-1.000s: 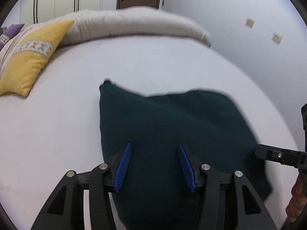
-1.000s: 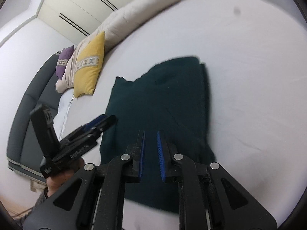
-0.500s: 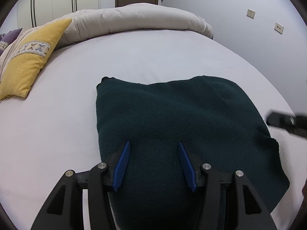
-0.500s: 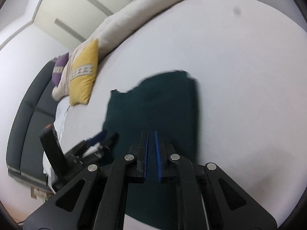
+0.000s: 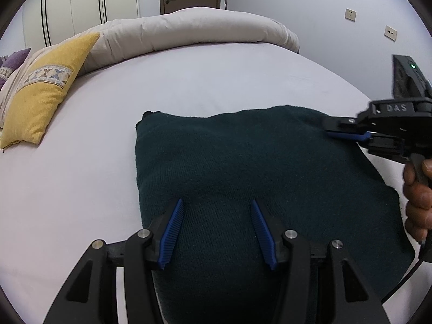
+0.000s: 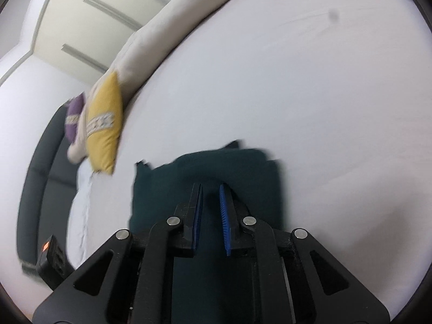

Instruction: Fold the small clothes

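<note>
A dark green knitted garment (image 5: 256, 172) lies folded flat on the white bed sheet (image 5: 94, 189). My left gripper (image 5: 216, 232) is open and empty, with its blue pads over the garment's near part. My right gripper (image 5: 332, 131) shows in the left wrist view at the garment's far right corner, with a narrow gap between its pads. In the right wrist view the right gripper (image 6: 210, 216) hovers over the garment (image 6: 162, 189), slightly open with nothing between its pads; this view is blurred.
A yellow patterned pillow (image 5: 40, 94) and a purple one (image 5: 13, 62) lie at the left. A rolled beige duvet (image 5: 189, 29) runs along the far side of the bed. A dark headboard (image 6: 35, 183) and wardrobe doors (image 5: 81, 8) stand beyond.
My right gripper has moved forward along the garment's right side to its far corner and opened a little. My left gripper has stayed open over the near part.
</note>
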Demonstrator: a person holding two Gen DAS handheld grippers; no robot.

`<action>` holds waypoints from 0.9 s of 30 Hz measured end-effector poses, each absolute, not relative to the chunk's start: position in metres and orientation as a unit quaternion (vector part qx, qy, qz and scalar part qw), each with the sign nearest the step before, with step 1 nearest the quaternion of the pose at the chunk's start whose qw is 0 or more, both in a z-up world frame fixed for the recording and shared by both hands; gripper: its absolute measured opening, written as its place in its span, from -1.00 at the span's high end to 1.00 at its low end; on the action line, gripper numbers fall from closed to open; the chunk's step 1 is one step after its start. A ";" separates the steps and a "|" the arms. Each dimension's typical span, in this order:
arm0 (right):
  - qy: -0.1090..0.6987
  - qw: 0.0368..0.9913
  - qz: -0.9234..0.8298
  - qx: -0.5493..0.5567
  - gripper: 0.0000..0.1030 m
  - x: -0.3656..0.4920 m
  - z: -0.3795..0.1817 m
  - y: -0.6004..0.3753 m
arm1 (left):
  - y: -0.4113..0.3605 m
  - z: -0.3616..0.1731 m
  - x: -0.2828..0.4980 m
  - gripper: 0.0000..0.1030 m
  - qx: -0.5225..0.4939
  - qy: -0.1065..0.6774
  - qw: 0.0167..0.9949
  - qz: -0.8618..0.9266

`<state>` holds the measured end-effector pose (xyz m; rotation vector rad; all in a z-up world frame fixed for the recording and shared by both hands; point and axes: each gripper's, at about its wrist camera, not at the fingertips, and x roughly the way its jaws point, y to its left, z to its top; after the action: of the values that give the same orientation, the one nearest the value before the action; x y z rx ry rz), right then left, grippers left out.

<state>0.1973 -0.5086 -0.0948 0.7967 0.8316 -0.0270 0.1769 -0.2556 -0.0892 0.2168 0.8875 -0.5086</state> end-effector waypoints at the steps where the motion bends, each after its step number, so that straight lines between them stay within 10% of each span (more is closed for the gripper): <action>1: 0.391 0.843 -0.019 0.370 0.74 0.188 -0.090 -0.509 | -0.256 -0.089 0.177 -0.08 0.104 0.423 0.867 -0.242; 21: 0.386 0.852 0.053 0.349 0.51 0.044 -0.108 -0.470 | -0.251 -0.088 0.154 -0.08 0.109 0.394 0.886 -0.221; 23: 0.373 0.862 0.028 0.342 0.23 0.039 -0.093 -0.474 | -0.242 -0.083 0.147 -0.08 0.095 0.398 0.884 -0.227; 25: 0.347 0.876 -0.012 0.333 -0.53 0.030 -0.077 -0.486 | -0.225 -0.072 0.140 -0.07 0.062 0.407 0.881 -0.232; 27: 0.329 0.883 -0.021 0.333 -0.58 0.032 -0.065 -0.496 | -0.200 -0.062 0.135 -0.17 0.024 0.401 0.891 -0.212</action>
<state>0.0315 -0.4959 -0.0650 0.6937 0.6858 -0.0429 0.1348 -0.2001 -0.0618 0.0501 0.8322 -0.4410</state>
